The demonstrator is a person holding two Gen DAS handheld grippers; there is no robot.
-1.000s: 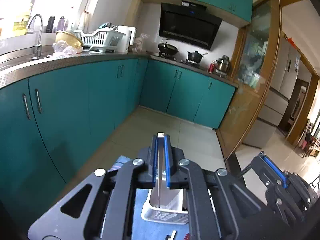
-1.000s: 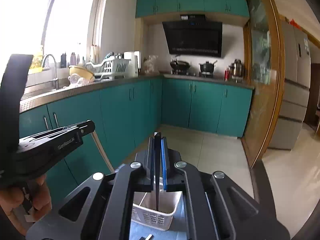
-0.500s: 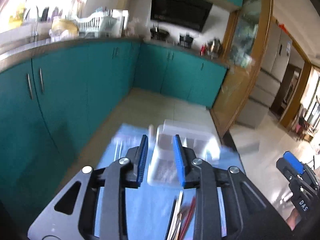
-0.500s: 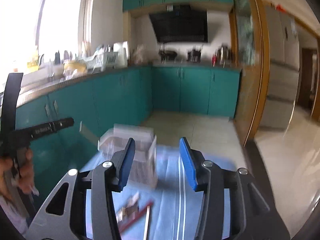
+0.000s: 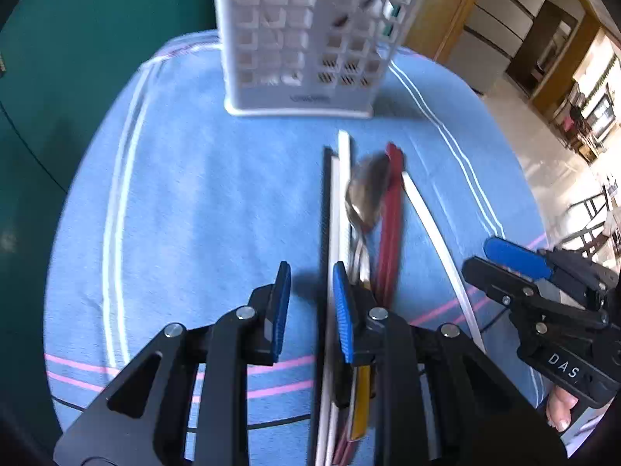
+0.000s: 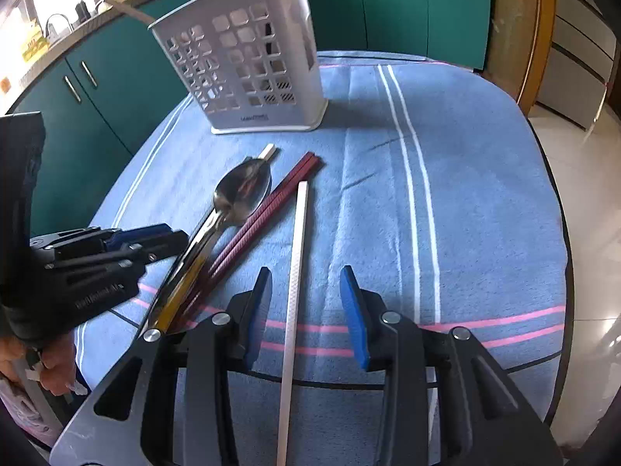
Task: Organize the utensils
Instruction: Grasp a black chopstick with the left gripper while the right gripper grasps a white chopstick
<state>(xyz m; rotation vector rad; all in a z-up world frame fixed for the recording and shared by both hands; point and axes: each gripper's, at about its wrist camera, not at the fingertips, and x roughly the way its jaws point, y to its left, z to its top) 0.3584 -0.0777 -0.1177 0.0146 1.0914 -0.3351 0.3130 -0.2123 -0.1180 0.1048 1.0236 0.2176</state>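
- Work on the utensils looks to us like it is only starting.
- We see the white basket (image 6: 248, 73) standing up at the far end of the blue towel (image 6: 465, 202). We can see through its holes, and it looks mostly empty to us, but we cannot be sure.
- All the utensils we can see lie flat on the towel, in front of the basket.
- We see a spoon (image 6: 242, 194) just in front of the basket, with dark red chopsticks (image 6: 268, 213) touching its side.
- We see a white chopstick (image 6: 297, 256) just beside the red ones, on the side away from the spoon.
- We see another white stick (image 5: 337, 209) and a black stick (image 5: 325, 209) on the other side of the spoon, pointing at the basket.
- Our right gripper (image 6: 306, 310) has its jaws partly apart and closing. The white chopstick lies between them, but the pads do not touch it yet.
- Our left gripper (image 5: 308, 306) has its jaws a little apart and closing. The black and white sticks lie by one pad, and nothing is held.
- We think every utensil is still to go in the basket.
- We can read "DAS" on the side of the right gripper. The small print low on the basket is too blurry for us to read.
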